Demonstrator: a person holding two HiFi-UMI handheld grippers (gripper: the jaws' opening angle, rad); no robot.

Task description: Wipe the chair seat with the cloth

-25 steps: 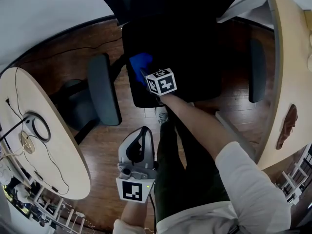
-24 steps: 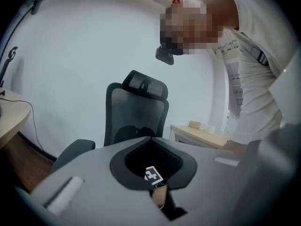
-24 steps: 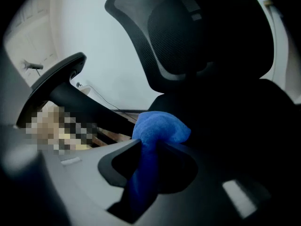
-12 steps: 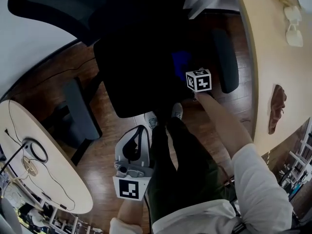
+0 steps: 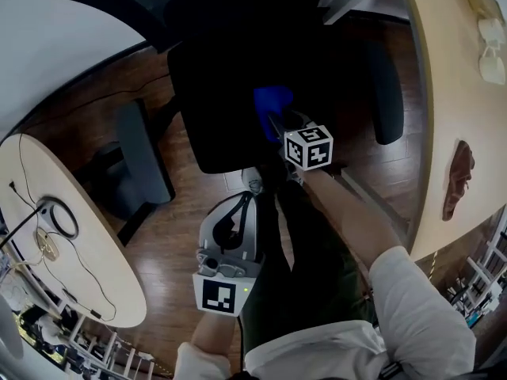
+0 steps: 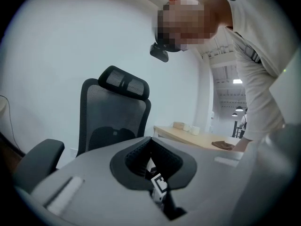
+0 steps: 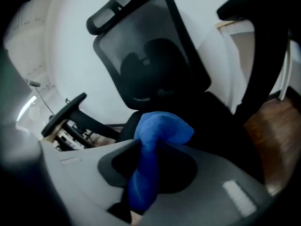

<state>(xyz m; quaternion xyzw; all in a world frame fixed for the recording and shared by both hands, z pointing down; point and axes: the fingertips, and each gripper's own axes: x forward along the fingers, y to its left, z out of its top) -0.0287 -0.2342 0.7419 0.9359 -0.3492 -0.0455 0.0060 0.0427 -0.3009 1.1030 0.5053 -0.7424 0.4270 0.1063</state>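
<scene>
R gripper point(image 5: 279, 122) pinches the blue cloth point(image 5: 272, 101) tight. The cloth is over the black chair seat point(image 5: 218, 93), near the front edge. L gripper point(image 5: 238, 212) is squeezed closed w/ nothing in it, low by the person's leg point(image 5: 305, 291).

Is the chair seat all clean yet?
Not yet, probably. Done: the right gripper has the cloth clamped in its jaws. In hand: the cloth is held over the seat. Left: likely more wiping; the seat is too dark to show what's clean.
</scene>
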